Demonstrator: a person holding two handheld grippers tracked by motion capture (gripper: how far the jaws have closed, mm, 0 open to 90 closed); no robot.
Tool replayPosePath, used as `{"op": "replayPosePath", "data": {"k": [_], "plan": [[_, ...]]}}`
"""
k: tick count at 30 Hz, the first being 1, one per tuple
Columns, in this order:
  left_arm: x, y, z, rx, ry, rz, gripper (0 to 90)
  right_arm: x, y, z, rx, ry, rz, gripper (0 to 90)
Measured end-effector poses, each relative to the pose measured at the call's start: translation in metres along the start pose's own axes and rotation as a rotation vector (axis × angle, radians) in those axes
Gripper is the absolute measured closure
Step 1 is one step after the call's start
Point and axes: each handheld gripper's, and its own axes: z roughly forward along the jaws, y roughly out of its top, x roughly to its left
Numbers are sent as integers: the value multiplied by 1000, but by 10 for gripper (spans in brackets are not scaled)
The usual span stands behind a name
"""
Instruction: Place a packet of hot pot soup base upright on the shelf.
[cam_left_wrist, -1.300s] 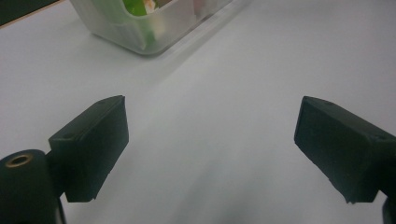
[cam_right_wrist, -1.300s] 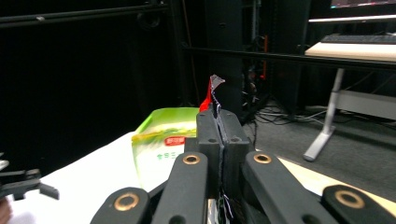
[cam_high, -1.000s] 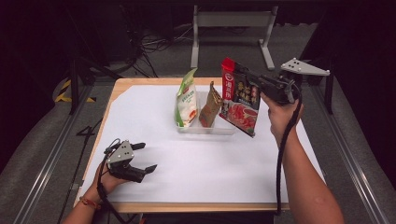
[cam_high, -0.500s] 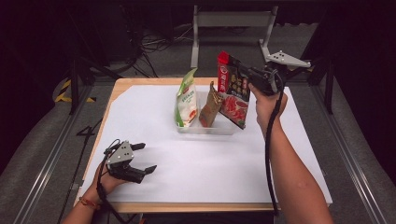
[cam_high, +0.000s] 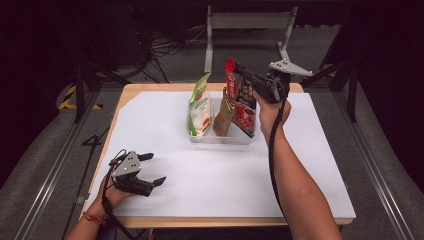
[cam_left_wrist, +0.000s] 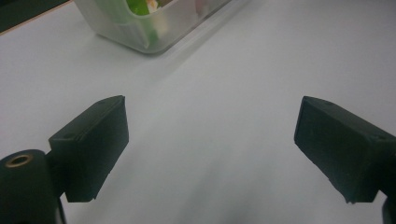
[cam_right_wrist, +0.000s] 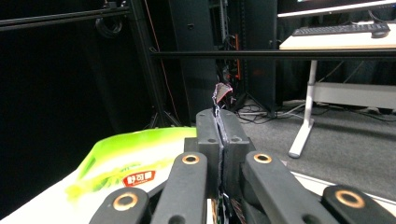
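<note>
My right gripper is shut on the upper edge of a red snack bag. The bag hangs upright with its lower end at the right end of a clear plastic container. In the right gripper view the jaws pinch the bag's thin edge. A green bag and a brown bag stand in the container. The green bag lies below my right jaws. My left gripper rests open on the white sheet near the front left, with nothing between its jaws.
A white sheet covers the wooden table. The container's corner lies ahead of my left gripper. Dark stands and a white frame rise behind the table. A cable trails from each gripper.
My right gripper has carried the red bag leftward and down, toward the container's right end. My left gripper has stayed put.
</note>
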Motion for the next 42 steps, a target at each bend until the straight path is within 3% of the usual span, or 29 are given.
{"op": "replayPosePath", "data": {"k": [8, 15, 42], "plan": [[0, -1, -1, 0, 1, -2, 108, -7, -24, 3, -15, 29, 11, 892], [0, 0, -1, 1, 4, -1, 108, -12, -38, 0, -8, 54, -6, 890], [-1, 0, 1, 14, 0, 5, 108, -21, -47, -11, 41, 73, -31, 874]]}}
